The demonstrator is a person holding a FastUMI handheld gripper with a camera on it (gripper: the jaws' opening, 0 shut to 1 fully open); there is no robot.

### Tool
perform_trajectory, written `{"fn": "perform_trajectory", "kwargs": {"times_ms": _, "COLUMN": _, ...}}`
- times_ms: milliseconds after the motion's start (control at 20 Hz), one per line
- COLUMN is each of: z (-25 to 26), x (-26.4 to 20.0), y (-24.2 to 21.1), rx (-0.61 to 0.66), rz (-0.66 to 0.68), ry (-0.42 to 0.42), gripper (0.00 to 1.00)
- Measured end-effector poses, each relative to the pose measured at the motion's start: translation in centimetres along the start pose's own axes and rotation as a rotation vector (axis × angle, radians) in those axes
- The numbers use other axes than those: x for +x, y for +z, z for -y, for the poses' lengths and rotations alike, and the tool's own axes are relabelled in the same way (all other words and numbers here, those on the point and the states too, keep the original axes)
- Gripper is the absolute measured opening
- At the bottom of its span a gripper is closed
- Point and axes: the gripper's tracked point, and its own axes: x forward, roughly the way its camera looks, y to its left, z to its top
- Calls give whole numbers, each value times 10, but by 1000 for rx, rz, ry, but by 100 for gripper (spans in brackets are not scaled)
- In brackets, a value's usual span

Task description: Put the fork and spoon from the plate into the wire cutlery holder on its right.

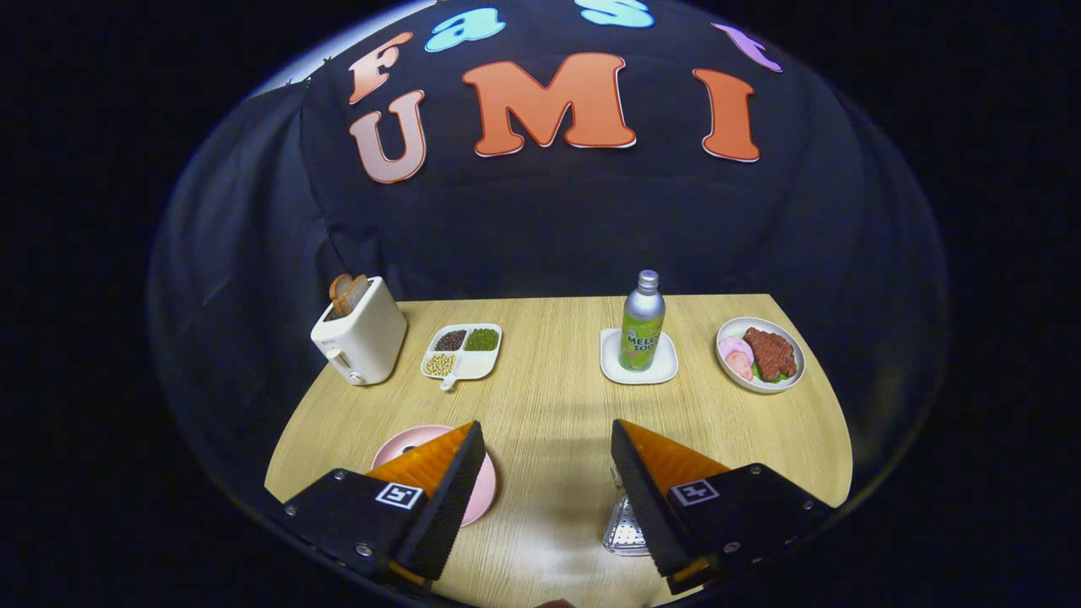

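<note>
In the gripper view we have the gripper (549, 473) held above the near edge of the wooden table (549, 397), its fingers spread wide with nothing between them. The pink plate (404, 442) lies near and to the left, largely hidden under the left finger; we cannot make out the fork or spoon on it. The wire cutlery holder (623, 528) sits just right of the plate, partly covered by the right finger, and what shows of it looks empty.

We judge that the task is at its very start: nothing is picked up yet. The next move calls for swinging left and down over the plate until a handle sits between the fingers, then closing on it.

Farther off, a white toaster (359, 336) holds slices of bread (346, 292) at the far left. Right of it a divided dish (463, 351) carries dark beans, green beans and pale beans in separate compartments. A green bottle (643, 325) stands upright on a small white tray (639, 368), and at the far right a bowl (761, 355) holds meat and pink slices.
</note>
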Motion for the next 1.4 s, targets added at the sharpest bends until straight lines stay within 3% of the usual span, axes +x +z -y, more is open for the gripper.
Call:
{"fn": "perform_trajectory", "kwargs": {"times_ms": 300, "z": -45, "x": 0, "y": 34, "rx": -44, "rz": 253, "ry": -24, "gripper": 91}}
{"fn": "perform_trajectory", "kwargs": {"times_ms": 500, "z": -74, "x": 13, "y": 28, "rx": -88, "rz": 273, "ry": -13, "gripper": 91}}
{"fn": "perform_trajectory", "kwargs": {"times_ms": 1000, "z": -164, "x": 65, "y": -39, "rx": -165, "rz": 89, "ry": 111, "gripper": 91}}
{"fn": "perform_trajectory", "kwargs": {"times_ms": 1200, "z": -183, "x": 88, "y": -87, "rx": -180, "rz": -114, "ry": 157, "gripper": 93}}
{"fn": "perform_trajectory", "kwargs": {"times_ms": 1400, "z": -184, "x": 103, "y": -145, "rx": -196, "rz": -370, "ry": 149, "gripper": 93}}
